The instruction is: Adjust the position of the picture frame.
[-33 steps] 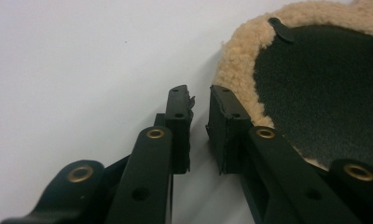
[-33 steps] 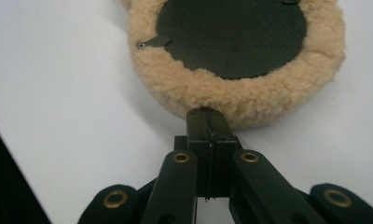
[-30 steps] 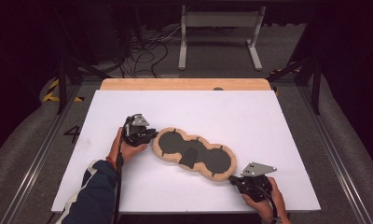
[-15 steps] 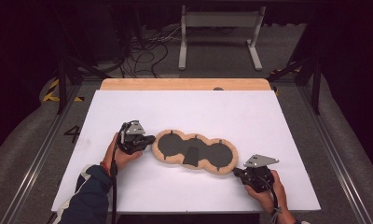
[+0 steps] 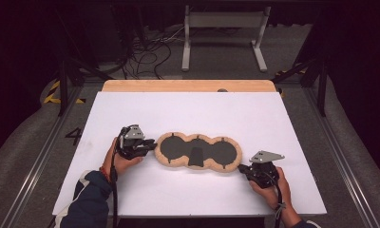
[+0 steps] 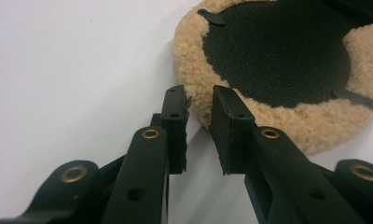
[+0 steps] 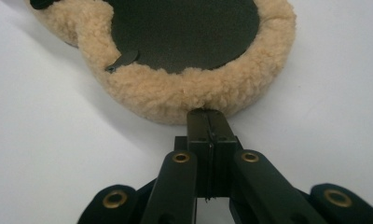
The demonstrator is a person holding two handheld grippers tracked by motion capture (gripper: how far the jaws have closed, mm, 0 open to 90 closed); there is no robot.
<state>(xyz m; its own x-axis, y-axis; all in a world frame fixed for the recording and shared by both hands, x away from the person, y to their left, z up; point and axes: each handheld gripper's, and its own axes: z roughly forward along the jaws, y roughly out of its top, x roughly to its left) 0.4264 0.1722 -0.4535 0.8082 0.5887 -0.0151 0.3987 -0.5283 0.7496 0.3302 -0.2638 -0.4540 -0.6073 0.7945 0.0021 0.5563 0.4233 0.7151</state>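
A three-lobed tan fleece pad [image 5: 197, 152] with black felt centres lies flat across the white table [image 5: 202, 109]. My left gripper [image 5: 152, 142] rests at its left end. In the left gripper view the jaws [image 6: 198, 100] stand a little apart, having just opened. The fleece rim [image 6: 194, 56] lies just past the tips, with nothing pressed between them. My right gripper [image 5: 240, 167] sits at the pad's right end. In the right gripper view its jaws [image 7: 207, 114] are pressed together, the tips buried in the fleece rim [image 7: 175, 95] and pinching its edge.
A wooden strip [image 5: 188, 85] runs along the table's far edge. Beyond it, on the dark floor, stand a grey metal frame [image 5: 221, 28] and loose cables [image 5: 145, 47]. Rails run along both sides of the table.
The pad has swung from a slant to lie level, its right end carried away from the person with the right gripper. The left hand shifted slightly toward the near edge.
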